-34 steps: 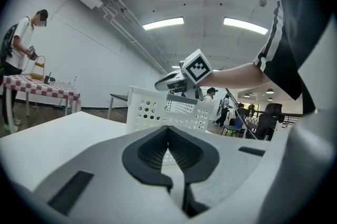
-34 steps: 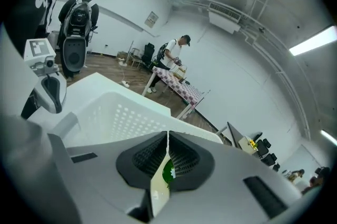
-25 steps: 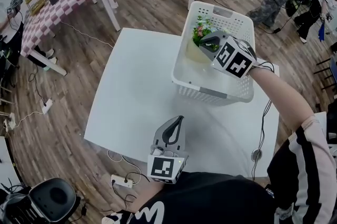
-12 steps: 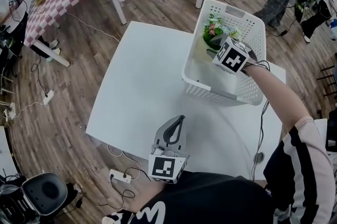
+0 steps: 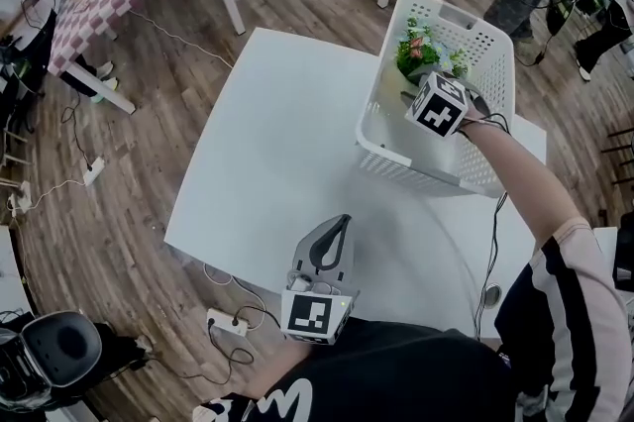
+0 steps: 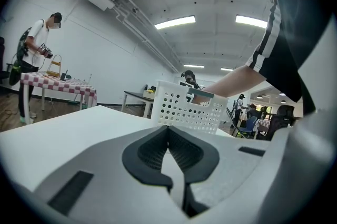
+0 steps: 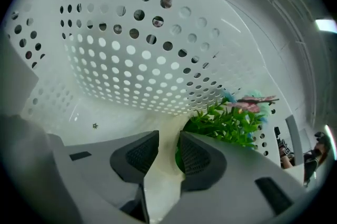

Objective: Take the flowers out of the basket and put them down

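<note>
Pink-and-green artificial flowers [image 5: 424, 53] stand inside the white perforated plastic basket [image 5: 396, 138] in the head view. The right gripper [image 5: 414, 91] reaches in beside them, and the left gripper [image 5: 339, 227] is well outside the basket. Only the left gripper view shows its jaws pressed together, empty. Only the right gripper view shows its jaws clamped on the flowers' cream wrap [image 7: 166, 149], low in the basket.

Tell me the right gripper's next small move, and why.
Probably lift the right gripper straight up: its jaws look closed on the cream base of the flowers, deep inside the basket, so they must clear its wall before going onto the table.
</note>
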Action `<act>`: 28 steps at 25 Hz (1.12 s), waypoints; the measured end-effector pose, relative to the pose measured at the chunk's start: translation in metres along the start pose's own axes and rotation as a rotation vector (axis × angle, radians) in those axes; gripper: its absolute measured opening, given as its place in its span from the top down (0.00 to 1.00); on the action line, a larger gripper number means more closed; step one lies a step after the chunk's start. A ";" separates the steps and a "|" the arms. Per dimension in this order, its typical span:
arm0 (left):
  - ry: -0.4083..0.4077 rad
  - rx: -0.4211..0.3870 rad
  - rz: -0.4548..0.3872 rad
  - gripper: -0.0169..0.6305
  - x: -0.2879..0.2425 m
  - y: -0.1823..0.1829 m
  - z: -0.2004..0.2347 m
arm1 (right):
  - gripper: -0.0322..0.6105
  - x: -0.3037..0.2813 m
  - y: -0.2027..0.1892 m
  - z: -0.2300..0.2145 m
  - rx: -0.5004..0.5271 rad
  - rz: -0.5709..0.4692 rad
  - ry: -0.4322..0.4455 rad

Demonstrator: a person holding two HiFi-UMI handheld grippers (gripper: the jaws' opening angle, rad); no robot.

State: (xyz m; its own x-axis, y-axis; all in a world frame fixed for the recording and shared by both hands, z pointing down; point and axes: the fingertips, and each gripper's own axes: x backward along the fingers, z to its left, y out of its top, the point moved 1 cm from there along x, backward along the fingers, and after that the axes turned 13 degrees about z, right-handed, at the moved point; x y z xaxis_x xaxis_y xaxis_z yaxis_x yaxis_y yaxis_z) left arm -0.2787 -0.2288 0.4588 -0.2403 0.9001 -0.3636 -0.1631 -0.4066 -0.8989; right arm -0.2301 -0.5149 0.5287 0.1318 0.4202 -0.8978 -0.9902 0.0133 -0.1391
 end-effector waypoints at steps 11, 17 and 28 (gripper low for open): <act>0.001 0.005 0.006 0.97 0.003 -0.005 0.004 | 0.77 -0.015 -0.012 -0.008 -0.050 0.051 -0.041; 0.010 -0.002 0.001 0.97 0.005 -0.005 0.005 | 0.79 -0.011 -0.019 -0.005 0.050 0.108 -0.063; -0.022 -0.063 0.024 0.97 0.001 0.007 0.006 | 0.79 0.042 -0.002 -0.003 0.093 0.045 -0.089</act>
State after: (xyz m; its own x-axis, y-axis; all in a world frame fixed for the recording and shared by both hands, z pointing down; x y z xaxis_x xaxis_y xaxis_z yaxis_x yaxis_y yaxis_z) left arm -0.2861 -0.2316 0.4537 -0.2642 0.8862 -0.3805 -0.0963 -0.4168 -0.9039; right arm -0.2229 -0.4995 0.4898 0.0870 0.5015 -0.8608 -0.9956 0.0752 -0.0568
